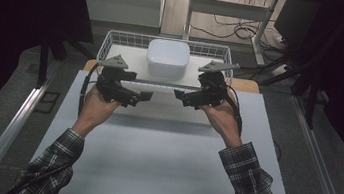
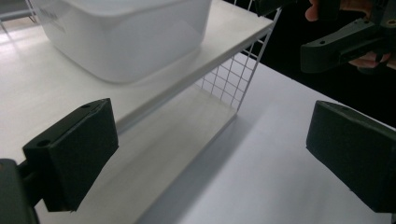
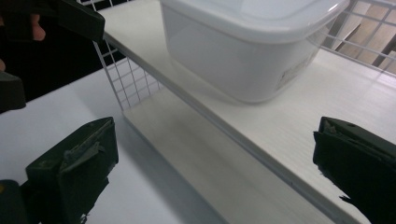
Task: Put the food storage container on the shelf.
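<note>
a: where is the work standing?

b: barely begun, i'd judge. the tub [image 1: 167,58] is sitting with its lid on upon the shelf [image 1: 134,59] inside the wire basket [image 1: 109,38] at the far edge of the desk [image 1: 152,155]. nothing is touching it.

a: and the grippers?

b: the left gripper [image 1: 146,95] and the right gripper [image 1: 179,95] are hovering over the desk just in front of the shelf, pointing inward at each other, near but apart. both sets of fingers are standing wide with nothing between them; in the left gripper view one finger [image 2: 72,151] is sitting low at the left, with the tub [image 2: 126,37] up beyond it.

a: so what is left?

b: likely all of it: reaching in, gripping the tub, lifting it off the shelf.

a: anything hard to read?

b: the tub [image 3: 247,51] is cut off at the top in both gripper views, and its white walls are hiding whatever is inside. a small label on its side is too blurred to read. the space under the shelf is looking bare, though shadowed.
</note>
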